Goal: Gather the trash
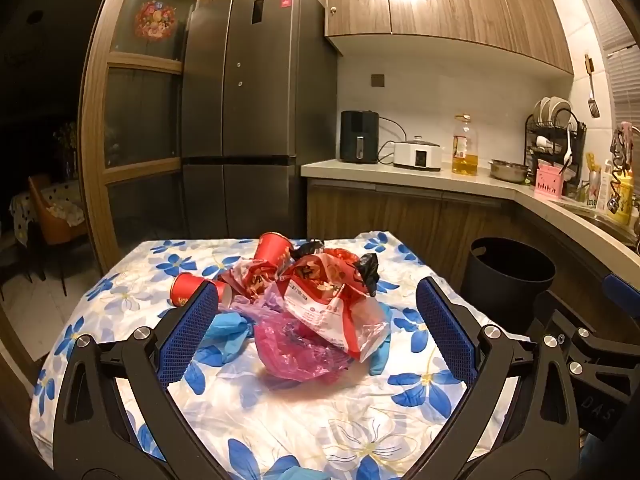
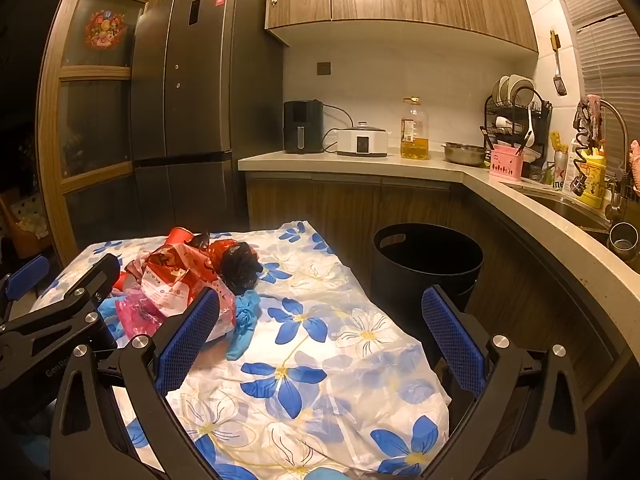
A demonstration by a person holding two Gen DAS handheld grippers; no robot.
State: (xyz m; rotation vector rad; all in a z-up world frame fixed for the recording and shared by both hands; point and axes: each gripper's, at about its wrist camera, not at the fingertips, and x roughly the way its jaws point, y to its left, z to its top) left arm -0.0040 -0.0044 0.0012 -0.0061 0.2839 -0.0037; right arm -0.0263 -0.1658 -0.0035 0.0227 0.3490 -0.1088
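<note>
The red paper cup (image 1: 188, 289) lying on its side has its mouth end hidden behind the left gripper's (image 1: 318, 322) blue pad. In the right wrist view a black gripper arm covers the trash pile's (image 2: 180, 280) left part. The print on the red-and-white wrapper (image 1: 320, 300) is too small to read. The black bin's (image 2: 424, 256) base is hidden behind the flowered tablecloth (image 2: 320, 360).

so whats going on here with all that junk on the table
A person holds a gripper in each hand over the flowered table. The left gripper and right gripper are both open and empty. A trash pile of wrappers, bags and red cups sits untouched; the black bin stands beside the table.
</note>
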